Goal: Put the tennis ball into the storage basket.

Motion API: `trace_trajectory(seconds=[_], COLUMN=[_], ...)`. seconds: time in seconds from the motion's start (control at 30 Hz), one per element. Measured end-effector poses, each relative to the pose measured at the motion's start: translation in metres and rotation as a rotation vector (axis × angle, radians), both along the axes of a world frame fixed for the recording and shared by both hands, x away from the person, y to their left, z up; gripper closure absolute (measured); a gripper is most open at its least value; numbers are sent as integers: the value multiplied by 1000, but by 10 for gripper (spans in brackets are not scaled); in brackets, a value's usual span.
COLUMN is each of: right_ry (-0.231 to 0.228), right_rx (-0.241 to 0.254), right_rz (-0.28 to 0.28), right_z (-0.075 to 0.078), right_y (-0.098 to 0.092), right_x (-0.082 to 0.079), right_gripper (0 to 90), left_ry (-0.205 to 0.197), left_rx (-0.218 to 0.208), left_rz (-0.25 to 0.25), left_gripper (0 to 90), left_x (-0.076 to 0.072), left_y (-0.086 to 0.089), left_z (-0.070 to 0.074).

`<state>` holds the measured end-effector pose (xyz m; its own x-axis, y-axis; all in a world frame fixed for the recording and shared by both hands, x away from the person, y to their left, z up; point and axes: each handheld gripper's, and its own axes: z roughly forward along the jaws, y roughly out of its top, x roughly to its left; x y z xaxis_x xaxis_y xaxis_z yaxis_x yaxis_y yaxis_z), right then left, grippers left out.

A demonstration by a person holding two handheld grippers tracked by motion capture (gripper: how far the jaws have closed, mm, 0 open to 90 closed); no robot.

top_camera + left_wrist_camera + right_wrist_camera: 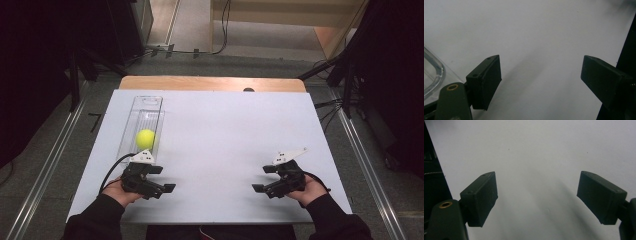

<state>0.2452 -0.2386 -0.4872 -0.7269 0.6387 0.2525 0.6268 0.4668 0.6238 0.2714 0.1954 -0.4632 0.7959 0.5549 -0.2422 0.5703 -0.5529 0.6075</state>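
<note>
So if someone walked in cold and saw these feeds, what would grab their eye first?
Probably the yellow-green ball, the one bright spot, sitting inside the clear tray at the left of the white board. Next, the two black tools near the front edge: the left hand-held gripper just in front of the tray and the right hand-held gripper opposite, both with jaws wide apart and nothing between them.
</note>
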Motion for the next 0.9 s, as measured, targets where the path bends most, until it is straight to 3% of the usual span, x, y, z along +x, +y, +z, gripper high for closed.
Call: trace_trajectory(seconds=[0.9], right_ry=[2], right_rx=[-4], right_rz=[0], right_z=[0], right_y=[0], right_x=[0], right_gripper=[148], left_ry=[5], left_rx=[3], left_rz=[-7], left_gripper=[172], left_x=[0], left_y=[0], left_z=[0])
